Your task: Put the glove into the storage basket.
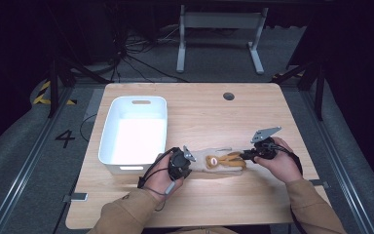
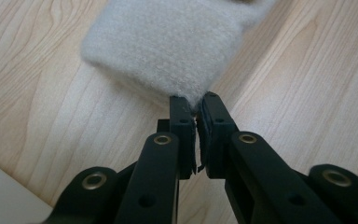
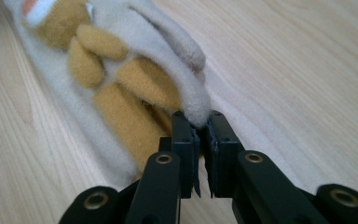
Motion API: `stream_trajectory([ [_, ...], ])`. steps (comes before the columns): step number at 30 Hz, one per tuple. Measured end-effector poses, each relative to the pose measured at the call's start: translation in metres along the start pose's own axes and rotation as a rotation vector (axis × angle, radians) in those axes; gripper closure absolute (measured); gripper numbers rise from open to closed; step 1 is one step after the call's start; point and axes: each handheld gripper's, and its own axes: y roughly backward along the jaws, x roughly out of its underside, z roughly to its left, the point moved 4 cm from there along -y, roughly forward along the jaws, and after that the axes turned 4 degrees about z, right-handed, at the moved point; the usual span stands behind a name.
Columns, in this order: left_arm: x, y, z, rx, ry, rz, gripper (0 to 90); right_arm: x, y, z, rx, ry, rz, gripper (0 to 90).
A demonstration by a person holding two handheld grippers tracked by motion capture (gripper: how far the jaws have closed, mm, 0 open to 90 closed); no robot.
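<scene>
a white rectangular plastic bin [image 1: 111, 127] sits empty at the left of the pale wooden table [image 1: 209, 204]. just beside it the left gripper [image 1: 189, 157] pinches one end of the cream fleece sock with tan animal figure [image 1: 222, 161], jaws nearly closed. the right gripper [image 1: 244, 156] nips the other end likewise. i judge it stretched flat between them; next, lift together into the bin, clearing its near wall.

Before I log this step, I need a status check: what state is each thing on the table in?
Fleece cloth: lying flat on the table, pinched at both ends, cream with a tan animal figure.
Left gripper: shut on the cloth's plain cream corner.
Right gripper: shut on the cloth's edge beside the tan figure.
White bin: upright, open-topped, empty, beside the cloth.
Table: bare wood around the cloth.
</scene>
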Motion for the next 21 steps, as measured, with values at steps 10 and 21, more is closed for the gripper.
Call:
stream_trajectory([
  [10, -0.004, 0.012, 0.002, -0.048, 0.006, -0.018, 54.8, 0.009, 0.005, -0.008, 0.036, 0.018, 0.025, 68.1],
  [21, -0.020, 0.033, 0.002, -0.012, 0.008, -0.112, 44.6, 0.013, 0.028, -0.009, 0.055, -0.041, -0.047, 72.8],
])
